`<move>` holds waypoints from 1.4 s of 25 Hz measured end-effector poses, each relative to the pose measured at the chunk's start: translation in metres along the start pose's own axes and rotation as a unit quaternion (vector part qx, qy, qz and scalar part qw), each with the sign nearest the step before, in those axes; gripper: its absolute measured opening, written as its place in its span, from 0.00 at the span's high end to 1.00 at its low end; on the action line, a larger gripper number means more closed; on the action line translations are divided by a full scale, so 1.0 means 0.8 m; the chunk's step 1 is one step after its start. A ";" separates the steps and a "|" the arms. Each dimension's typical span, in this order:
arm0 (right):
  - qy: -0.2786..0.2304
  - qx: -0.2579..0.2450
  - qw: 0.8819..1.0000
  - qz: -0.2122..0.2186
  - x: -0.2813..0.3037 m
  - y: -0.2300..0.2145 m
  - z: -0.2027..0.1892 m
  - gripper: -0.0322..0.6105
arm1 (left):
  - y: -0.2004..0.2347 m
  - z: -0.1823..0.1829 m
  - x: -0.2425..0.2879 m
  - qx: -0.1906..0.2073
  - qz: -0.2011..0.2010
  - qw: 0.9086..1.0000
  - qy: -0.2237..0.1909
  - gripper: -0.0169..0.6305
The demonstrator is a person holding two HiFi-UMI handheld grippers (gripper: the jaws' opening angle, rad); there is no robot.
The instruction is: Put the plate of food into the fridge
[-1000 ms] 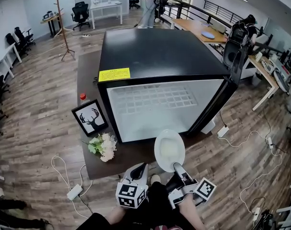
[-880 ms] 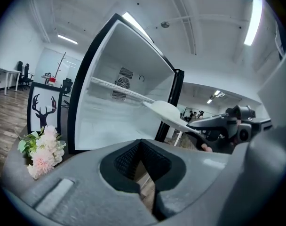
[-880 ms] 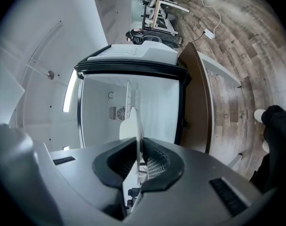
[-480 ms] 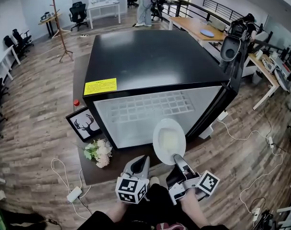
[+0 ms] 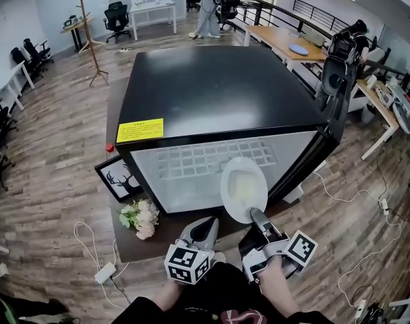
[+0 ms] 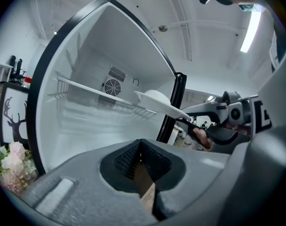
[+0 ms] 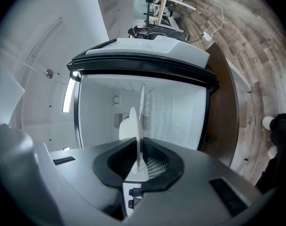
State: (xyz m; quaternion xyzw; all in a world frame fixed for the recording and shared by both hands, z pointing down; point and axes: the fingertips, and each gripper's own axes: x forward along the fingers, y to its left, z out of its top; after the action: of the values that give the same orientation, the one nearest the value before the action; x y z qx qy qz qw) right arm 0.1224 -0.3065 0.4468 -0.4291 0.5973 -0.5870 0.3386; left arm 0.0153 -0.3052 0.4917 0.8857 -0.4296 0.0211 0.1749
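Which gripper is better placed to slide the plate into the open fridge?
Right. The right gripper is shut on the plate, holding it at the fridge opening; the left gripper is empty, jaws together, lower down.

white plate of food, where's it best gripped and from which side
Take the round white plate by its thin near rim, coming from the person's side, jaws over and under the edge. The rim is slim enough to pinch and the pale food sits mid-plate, clear of it. The right gripper holds it just so.
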 end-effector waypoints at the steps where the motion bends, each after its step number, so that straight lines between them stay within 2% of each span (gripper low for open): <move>1: 0.001 0.003 1.000 -0.002 0.004 0.001 0.003 0.89 | 0.000 0.002 0.004 -0.002 -0.004 1.000 0.000 0.96; 4: 0.002 0.013 1.000 -0.007 0.014 0.002 0.010 0.89 | 0.003 0.007 0.013 0.003 0.003 1.000 0.001 0.96; 9: -0.006 -0.004 1.000 -0.024 0.027 0.006 0.025 0.88 | 0.009 0.012 0.023 0.007 0.011 1.000 0.004 0.96; 18: -0.011 -0.002 0.999 -0.034 0.057 0.014 0.045 0.87 | 0.030 0.008 0.029 -0.018 0.038 0.999 0.005 0.96; 35: -0.018 0.013 0.999 -0.046 0.109 0.018 0.069 0.87 | 0.054 0.011 0.038 -0.024 0.069 0.997 0.013 0.96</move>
State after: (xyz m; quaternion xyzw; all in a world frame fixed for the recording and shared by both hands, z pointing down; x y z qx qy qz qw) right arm 0.1357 -0.4090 0.4365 -0.4620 0.5628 -0.6018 0.3281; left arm 0.0005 -0.3554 0.5018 0.8492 -0.4876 0.0345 0.1997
